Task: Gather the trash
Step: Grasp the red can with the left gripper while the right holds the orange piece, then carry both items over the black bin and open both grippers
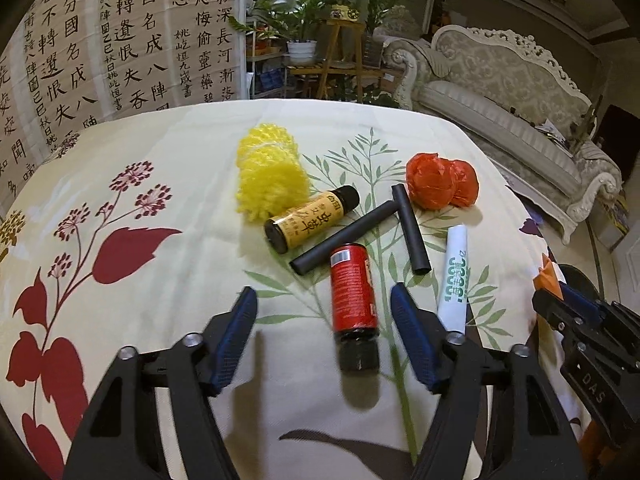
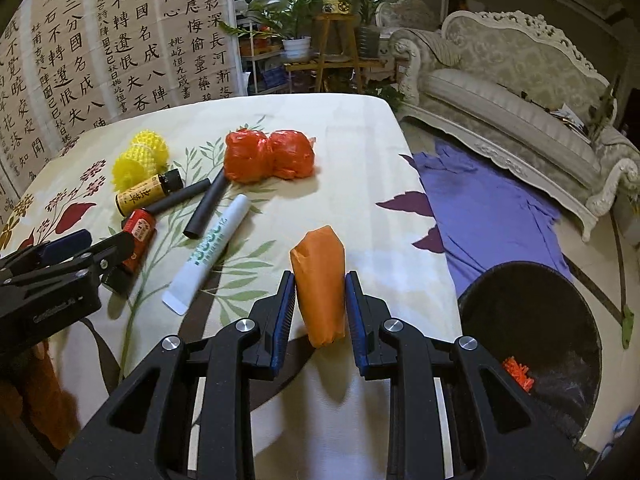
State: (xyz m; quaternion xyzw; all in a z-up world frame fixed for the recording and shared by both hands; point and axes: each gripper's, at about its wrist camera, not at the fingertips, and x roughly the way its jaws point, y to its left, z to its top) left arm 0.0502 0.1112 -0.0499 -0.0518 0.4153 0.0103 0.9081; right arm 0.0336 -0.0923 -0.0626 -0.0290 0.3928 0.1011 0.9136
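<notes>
On the floral tablecloth (image 1: 160, 168) a red-labelled bottle (image 1: 354, 292) lies on its side, cap toward me. My left gripper (image 1: 323, 290) is open astride it, and neither pad touches it. Beyond lie a yellow-labelled bottle (image 1: 310, 218), two black tubes (image 1: 344, 240), a white tube (image 1: 454, 280), a red-orange bag bundle (image 1: 440, 184) and yellow mesh (image 1: 270, 172). My right gripper (image 2: 320, 276) is shut on an orange packet (image 2: 320, 288), held above the table's right front edge.
A black bin (image 2: 540, 312) stands on the floor right of the table, with a small orange scrap (image 2: 518, 372) inside. A purple cloth (image 2: 488, 208) lies on the floor in front of a pale sofa (image 2: 520, 92). Calligraphy hangings (image 1: 100, 40) line the left side.
</notes>
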